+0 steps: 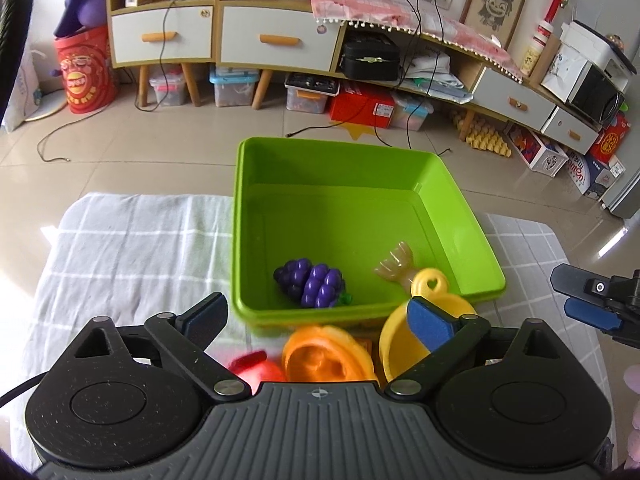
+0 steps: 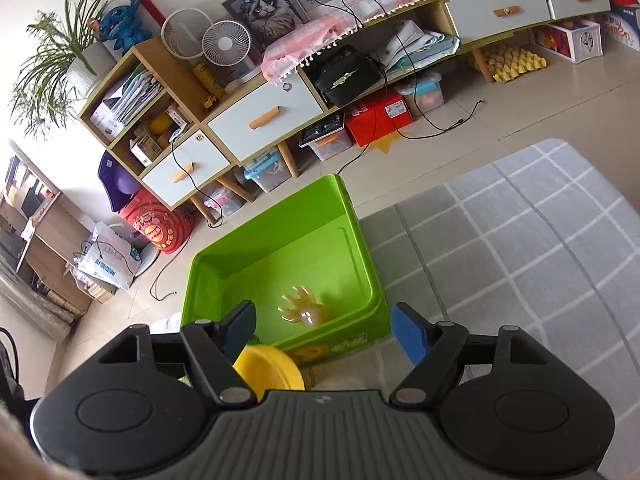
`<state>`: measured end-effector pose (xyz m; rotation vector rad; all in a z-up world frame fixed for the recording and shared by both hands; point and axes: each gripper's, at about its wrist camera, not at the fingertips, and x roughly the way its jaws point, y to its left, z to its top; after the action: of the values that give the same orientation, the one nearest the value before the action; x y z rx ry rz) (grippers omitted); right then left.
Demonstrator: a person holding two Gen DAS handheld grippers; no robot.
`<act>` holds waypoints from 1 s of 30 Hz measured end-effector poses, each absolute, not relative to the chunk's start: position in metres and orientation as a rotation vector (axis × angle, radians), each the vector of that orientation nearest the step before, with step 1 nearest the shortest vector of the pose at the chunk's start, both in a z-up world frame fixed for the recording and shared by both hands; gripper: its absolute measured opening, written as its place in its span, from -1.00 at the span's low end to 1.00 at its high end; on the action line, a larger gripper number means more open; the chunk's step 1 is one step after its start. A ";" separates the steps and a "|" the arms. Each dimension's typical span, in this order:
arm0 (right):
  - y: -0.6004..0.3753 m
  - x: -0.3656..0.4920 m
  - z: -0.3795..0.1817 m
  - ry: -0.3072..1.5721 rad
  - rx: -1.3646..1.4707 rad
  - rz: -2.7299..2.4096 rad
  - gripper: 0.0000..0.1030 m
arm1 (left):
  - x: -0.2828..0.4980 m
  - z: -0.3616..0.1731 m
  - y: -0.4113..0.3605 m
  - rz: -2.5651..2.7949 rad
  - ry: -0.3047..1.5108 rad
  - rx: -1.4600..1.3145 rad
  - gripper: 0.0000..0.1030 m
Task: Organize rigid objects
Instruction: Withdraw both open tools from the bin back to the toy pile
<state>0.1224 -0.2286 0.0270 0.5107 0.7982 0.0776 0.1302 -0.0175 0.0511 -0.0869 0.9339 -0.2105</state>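
Observation:
A green plastic bin (image 1: 239, 220) stands on the checked cloth. Inside it lie a purple toy grape bunch (image 1: 312, 286) and a beige hand-shaped toy (image 1: 394, 266). My left gripper (image 1: 318, 316) hangs open over the bin's near wall. Below it, outside the bin, sit a blurred orange toy (image 1: 324, 356), a red toy (image 1: 256, 368) and a yellow cup with a heart handle (image 1: 430, 286); no pad presses on them. My right gripper (image 2: 324, 330) is open and empty above the bin (image 2: 362, 236), with the hand toy (image 2: 304, 306) ahead and the yellow cup (image 2: 268, 372) at its left finger.
The grey-white checked cloth (image 1: 132, 240) covers the table on both sides of the bin. The table's far edge runs just behind the bin, with tiled floor, loose cables and a low drawer cabinet (image 1: 260, 40) beyond. The right gripper (image 1: 562, 294) shows at the right edge of the left wrist view.

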 end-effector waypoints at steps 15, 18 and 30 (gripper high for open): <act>-0.202 0.071 0.039 0.811 0.385 0.105 0.12 | 0.067 0.053 0.011 -0.164 0.895 -0.086 0.96; -0.201 0.063 0.035 0.816 0.366 0.109 0.13 | 0.058 0.051 0.013 -0.155 0.886 -0.074 0.96; -0.203 0.034 0.013 0.827 0.313 0.096 0.36 | 0.032 0.019 0.026 -0.138 0.853 -0.042 0.96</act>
<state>0.0337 -0.2035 0.0133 0.3130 0.8274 0.0963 0.0319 0.0263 0.0187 -0.0415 0.8533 -0.1379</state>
